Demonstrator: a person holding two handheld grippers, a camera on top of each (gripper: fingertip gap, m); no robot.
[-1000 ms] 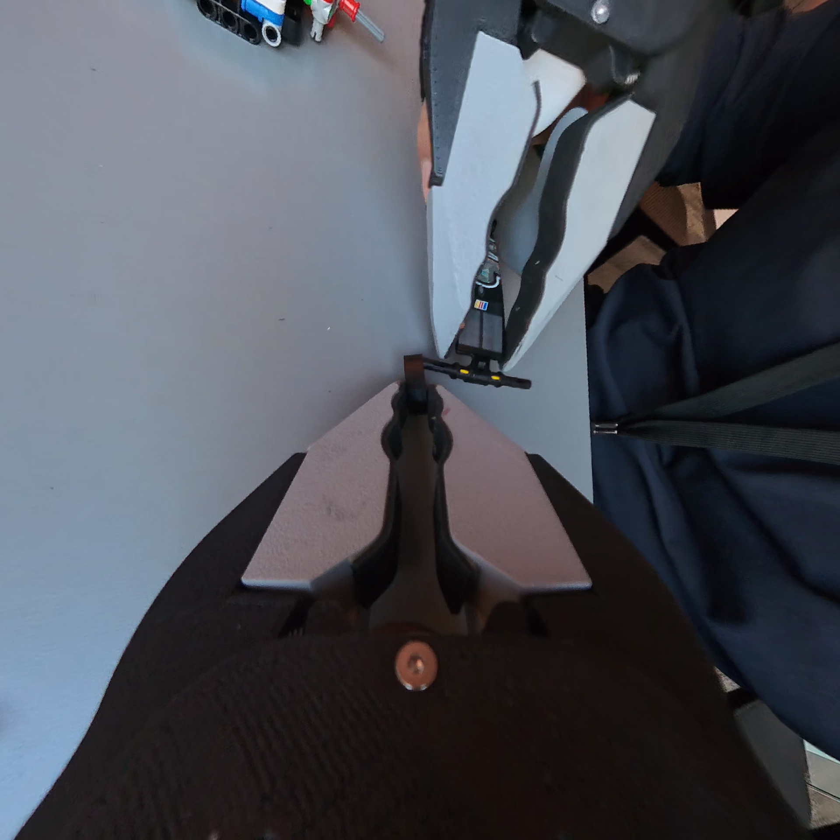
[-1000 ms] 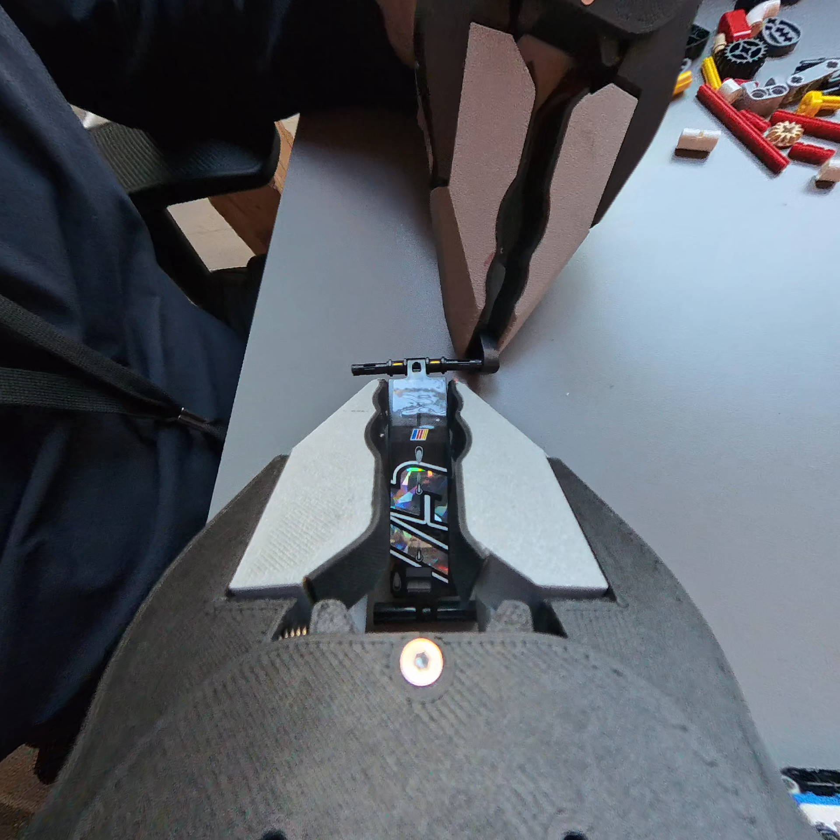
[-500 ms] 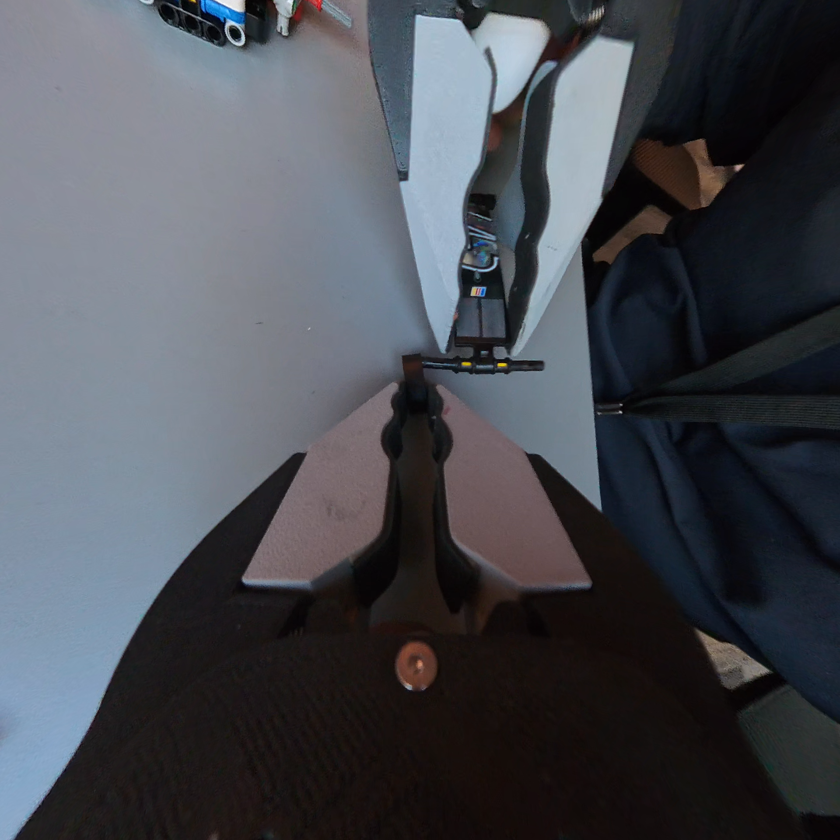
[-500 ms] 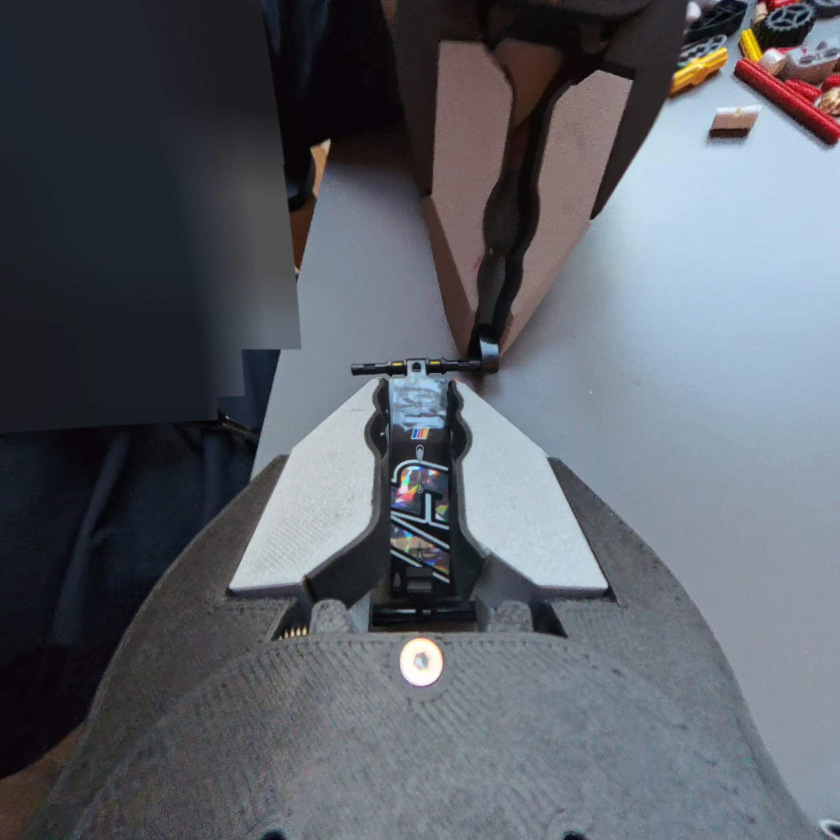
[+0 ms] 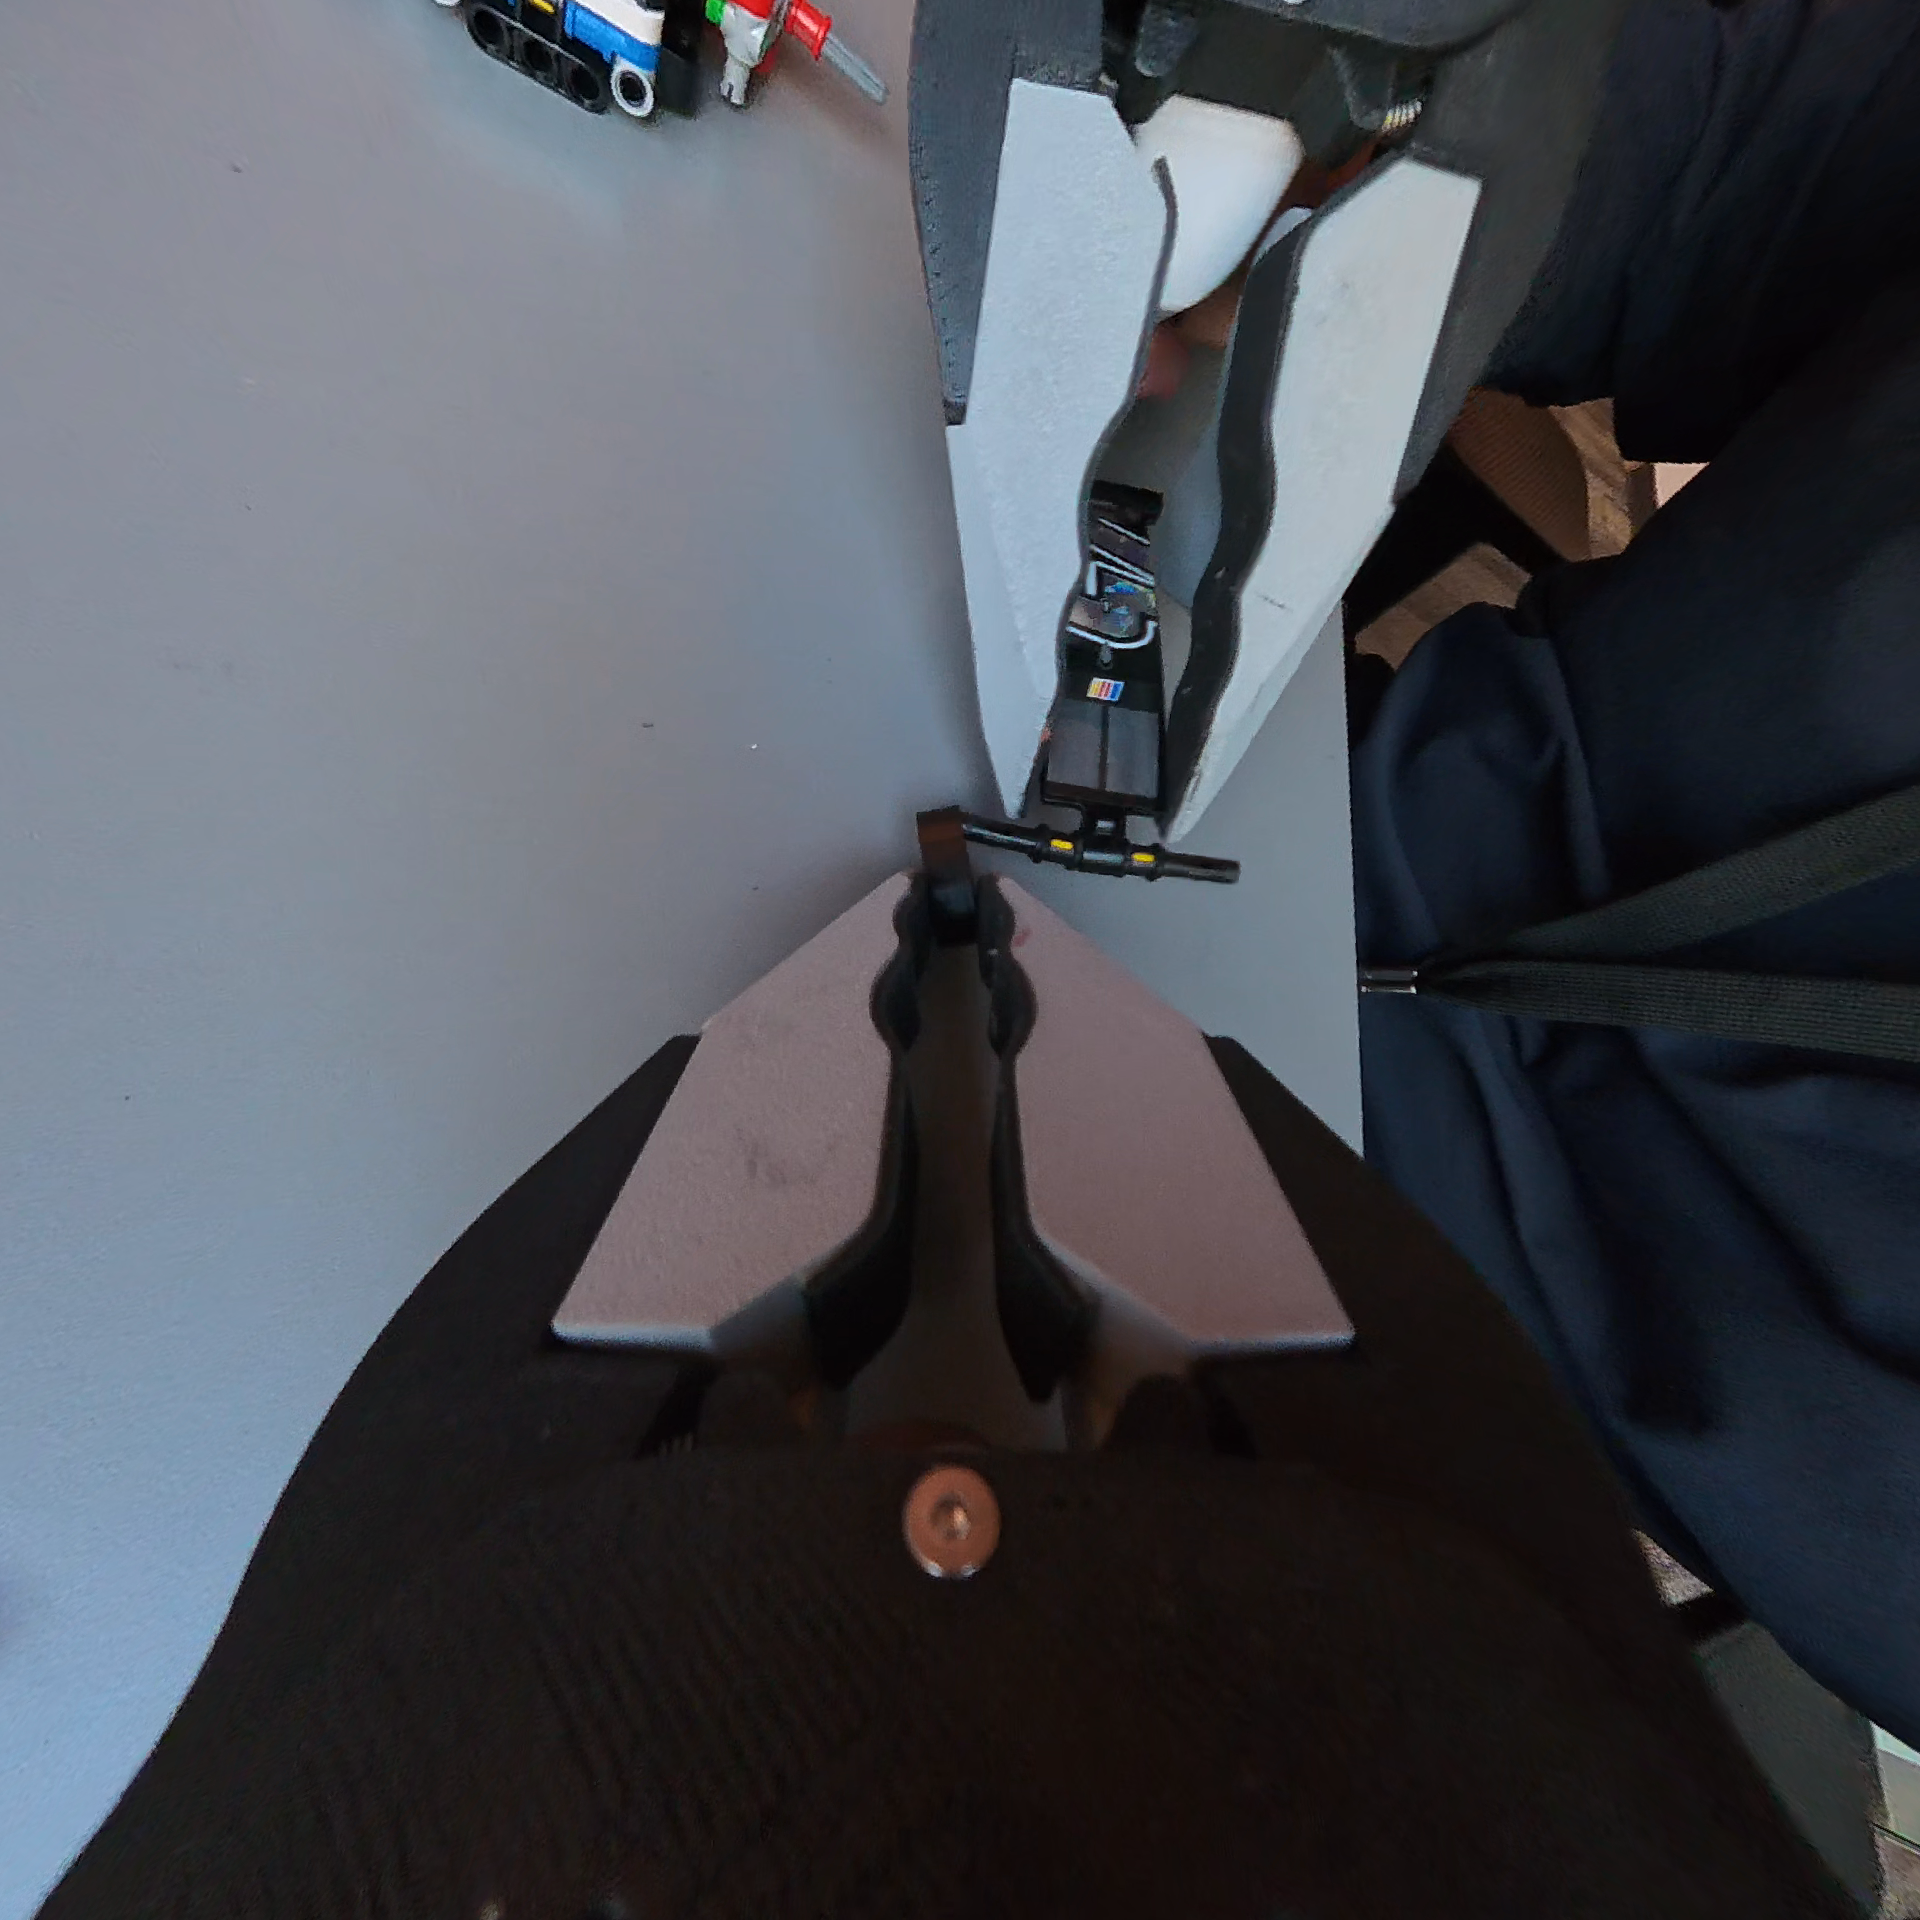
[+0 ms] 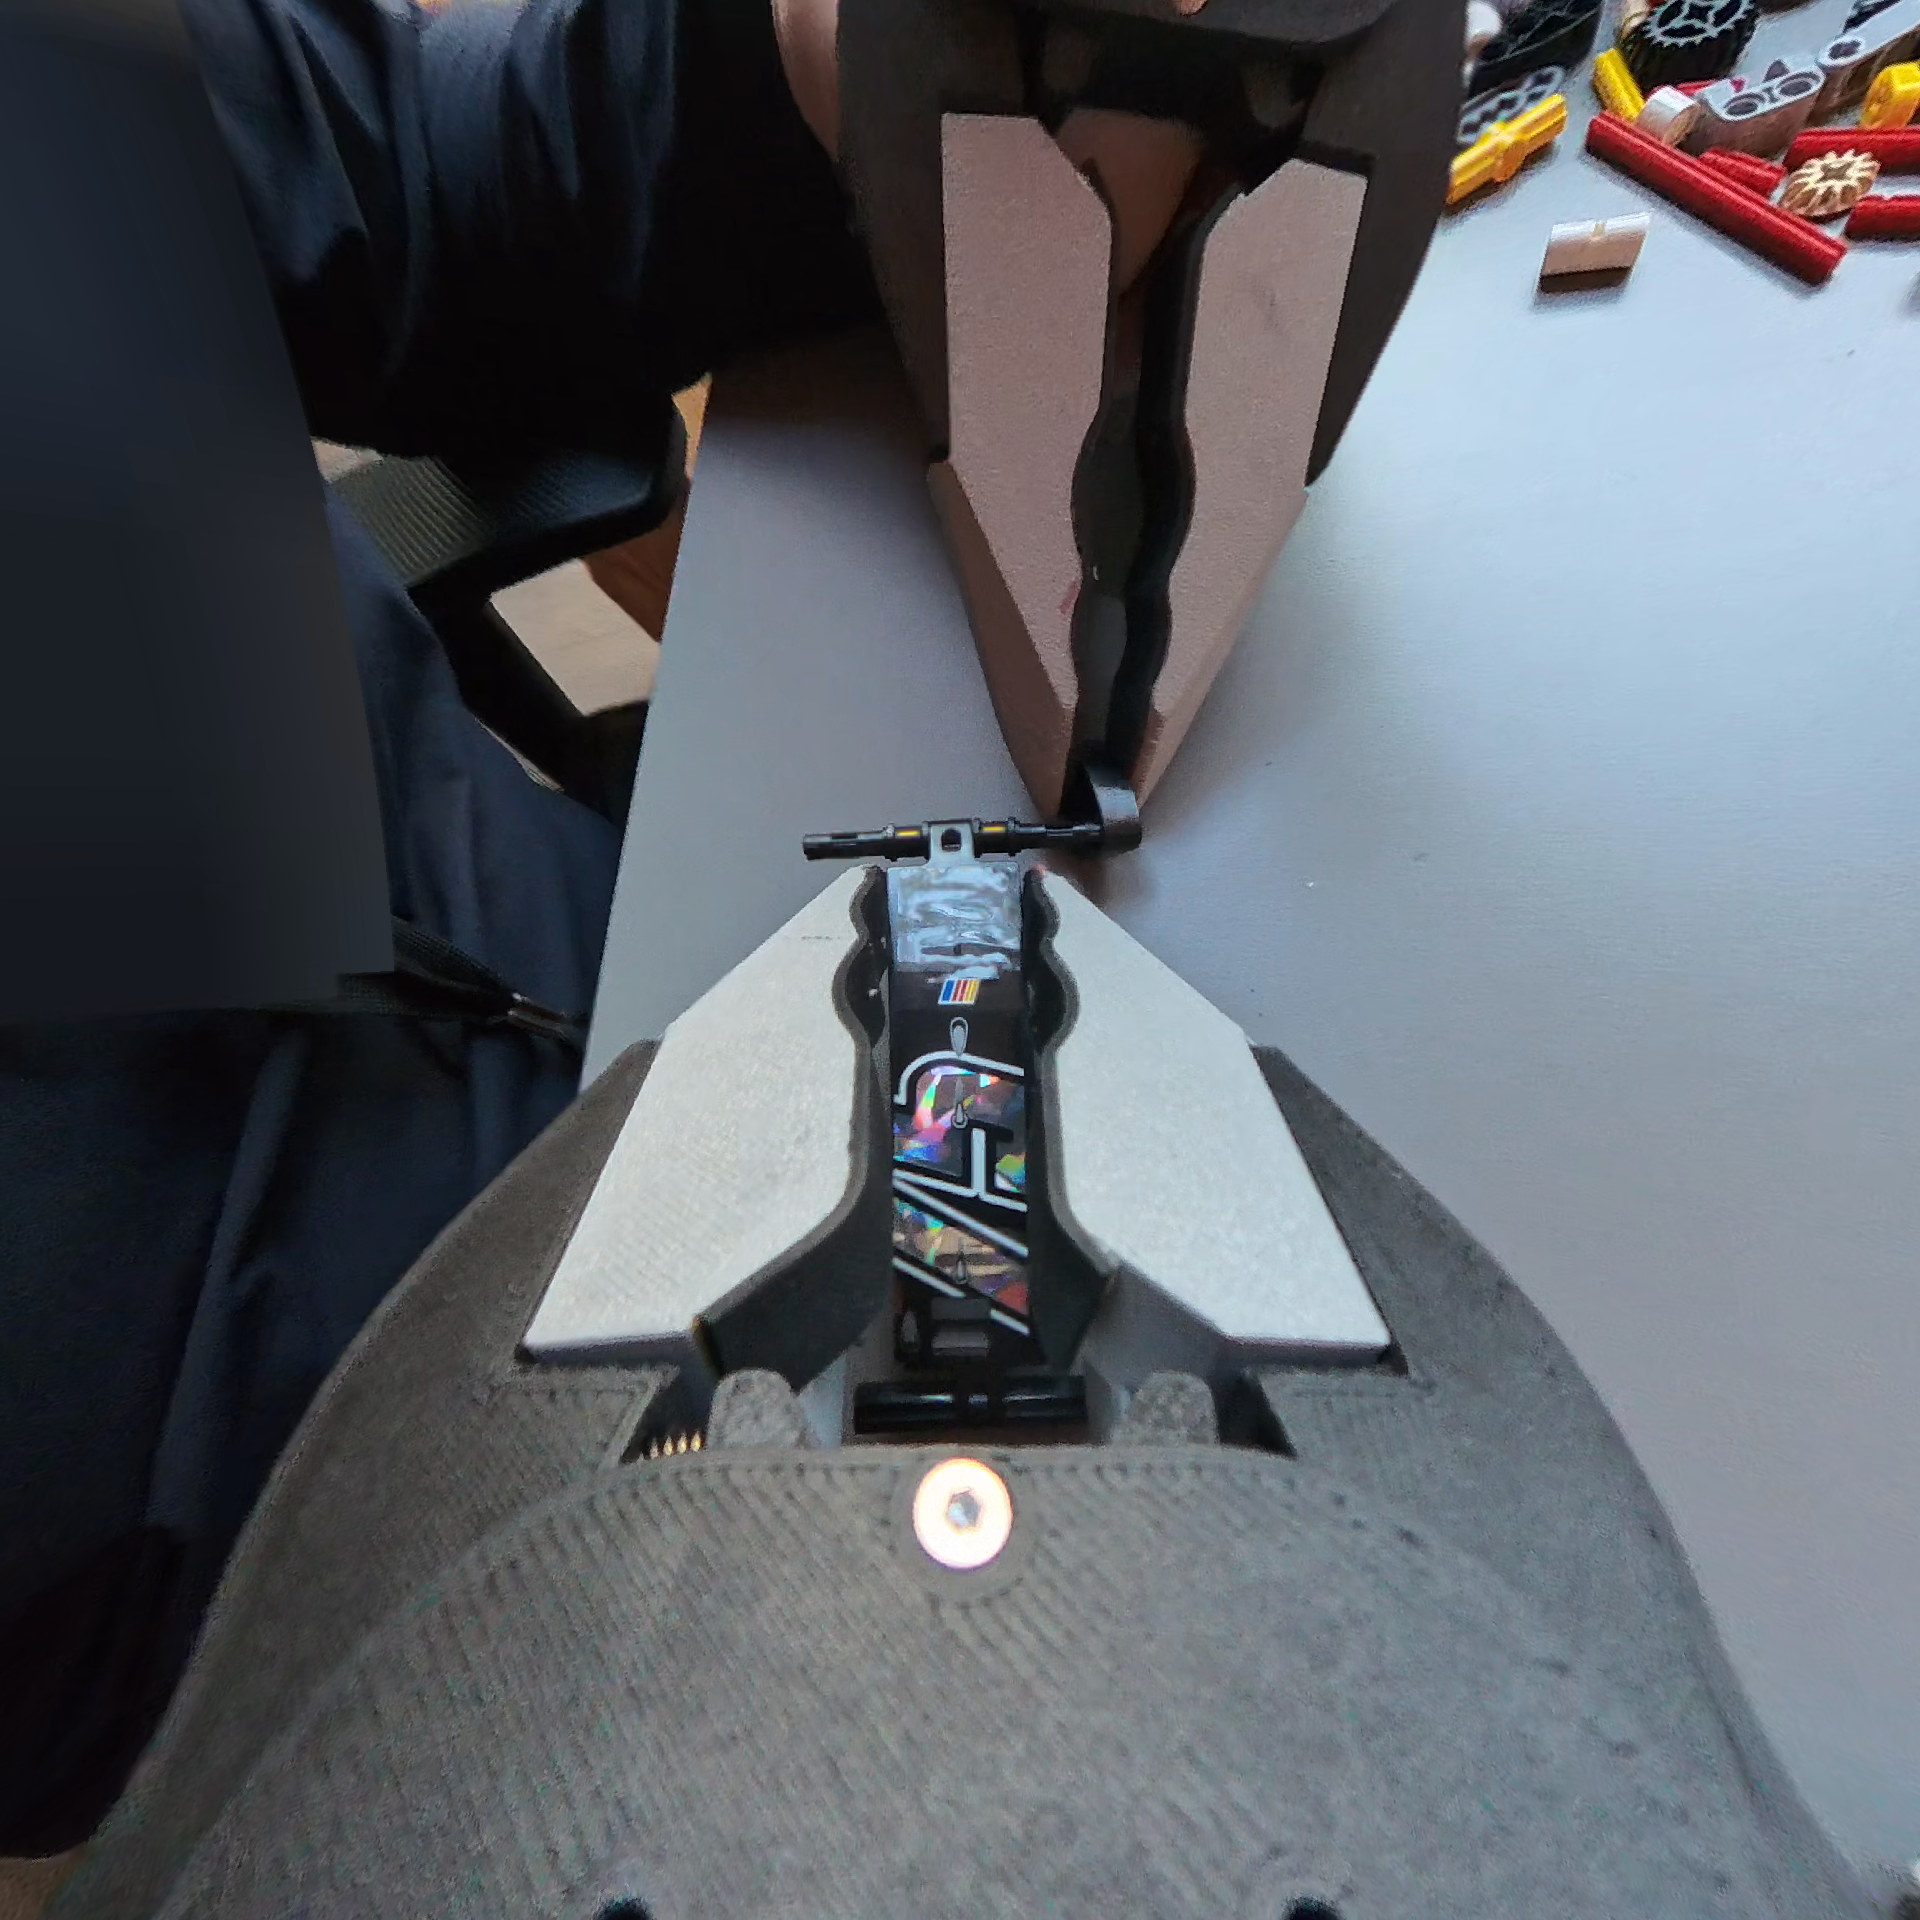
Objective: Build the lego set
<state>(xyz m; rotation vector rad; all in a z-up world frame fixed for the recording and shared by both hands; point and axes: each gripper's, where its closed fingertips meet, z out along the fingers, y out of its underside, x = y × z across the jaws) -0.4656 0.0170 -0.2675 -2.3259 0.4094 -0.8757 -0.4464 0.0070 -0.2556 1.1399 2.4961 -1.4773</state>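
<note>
Since half a second ago the right gripper (image 5: 1101,810) has tilted in the left wrist view, and the thin black axle (image 5: 1101,857) now slants slightly instead of lying level; the two grippers have kept their tip-to-tip meeting. Beneath them lies the grey table (image 5: 416,623), close to its edge, with a person's dark navy clothing (image 5: 1662,1143) beside it. The right gripper's jaws are closed on a long black panel with shiny printed stickers (image 6: 961,1122), which fills the slot between its pads. At the panel's front end the axle (image 6: 935,836) runs crosswise through a small lug. The left gripper (image 5: 948,894) has its jaws nearly together, pinching a small black connector piece (image 5: 940,842) that sits on one end of the axle. Loose building-toy parts (image 6: 1714,156), red, yellow and black, lie well apart on the table, and a small built assembly (image 5: 623,52) sits at the far edge.
</note>
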